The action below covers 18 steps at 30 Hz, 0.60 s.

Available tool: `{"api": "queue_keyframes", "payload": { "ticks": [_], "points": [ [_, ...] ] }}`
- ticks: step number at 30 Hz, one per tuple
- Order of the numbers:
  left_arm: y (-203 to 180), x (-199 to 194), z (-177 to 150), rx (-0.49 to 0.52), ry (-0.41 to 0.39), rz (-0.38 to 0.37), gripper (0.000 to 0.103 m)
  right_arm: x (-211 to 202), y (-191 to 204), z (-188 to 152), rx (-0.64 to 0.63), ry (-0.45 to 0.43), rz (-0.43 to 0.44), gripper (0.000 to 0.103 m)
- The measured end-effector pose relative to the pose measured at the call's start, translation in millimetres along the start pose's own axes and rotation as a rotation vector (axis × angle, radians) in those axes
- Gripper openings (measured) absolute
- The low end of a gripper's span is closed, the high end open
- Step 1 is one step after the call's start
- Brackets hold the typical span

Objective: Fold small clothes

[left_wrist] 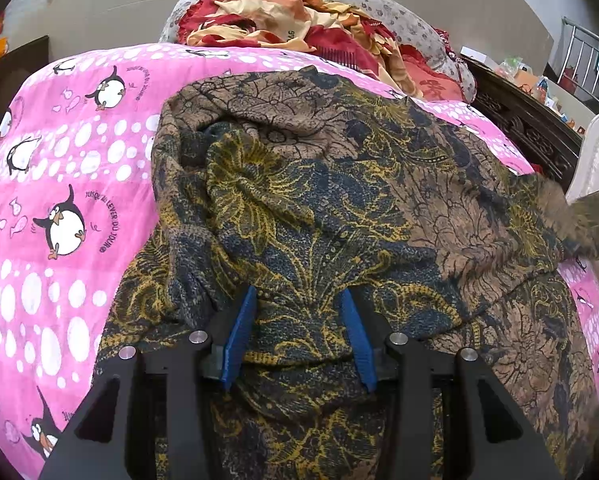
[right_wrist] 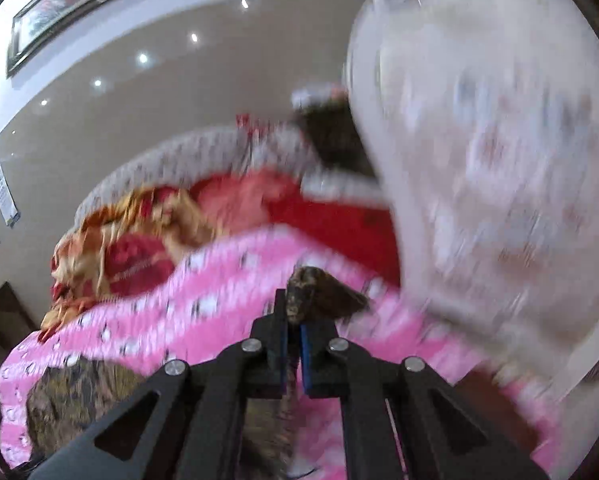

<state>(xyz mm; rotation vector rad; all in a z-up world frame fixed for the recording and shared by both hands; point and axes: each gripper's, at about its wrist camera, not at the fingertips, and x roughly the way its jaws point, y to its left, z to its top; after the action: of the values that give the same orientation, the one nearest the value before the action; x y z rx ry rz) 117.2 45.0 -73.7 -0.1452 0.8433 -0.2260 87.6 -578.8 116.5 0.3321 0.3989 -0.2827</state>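
A brown, blue and yellow floral garment [left_wrist: 339, 184] lies spread and rumpled over the pink bed. My left gripper [left_wrist: 298, 296] sits low on its near edge, blue pads [left_wrist: 239, 336] pinching a gathered fold of the cloth. At the right edge of the left wrist view, one corner of the garment [left_wrist: 591, 216] is lifted off the bed and blurred. My right gripper [right_wrist: 295, 314] is shut on that corner, and a tuft of the garment [right_wrist: 319, 292] sticks out past its tips. More of the garment [right_wrist: 79, 400] shows at lower left in the blurred right wrist view.
A pink penguin-print quilt [left_wrist: 59, 168] covers the bed. A red and orange floral blanket [left_wrist: 291, 20] is heaped at the far end against a flowered pillow. A dark carved wooden frame [left_wrist: 531, 132] and a white padded headboard [right_wrist: 499, 160] stand on the right.
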Motion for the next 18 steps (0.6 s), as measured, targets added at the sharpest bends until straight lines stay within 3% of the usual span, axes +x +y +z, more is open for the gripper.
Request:
{"api": "queue_keyframes", "payload": {
  "ticks": [3, 8, 13, 18],
  "points": [
    [1, 0, 0, -0.007, -0.002, -0.008, 0.023, -30, 24, 34, -0.067, -0.078, -0.01, 0.004],
    [3, -1, -1, -0.019, -0.006, -0.024, 0.023, -43, 112, 43, -0.16, -0.083, 0.189, 0.004],
    [9, -9, -3, -0.055, -0.025, -0.043, 0.023, -31, 241, 1, -0.236, 0.004, 0.456, 0.004],
    [11, -60, -12, -0.111, -0.084, -0.019, 0.023, -11, 366, -65, -0.25, 0.124, 0.675, 0.004]
  ]
}}
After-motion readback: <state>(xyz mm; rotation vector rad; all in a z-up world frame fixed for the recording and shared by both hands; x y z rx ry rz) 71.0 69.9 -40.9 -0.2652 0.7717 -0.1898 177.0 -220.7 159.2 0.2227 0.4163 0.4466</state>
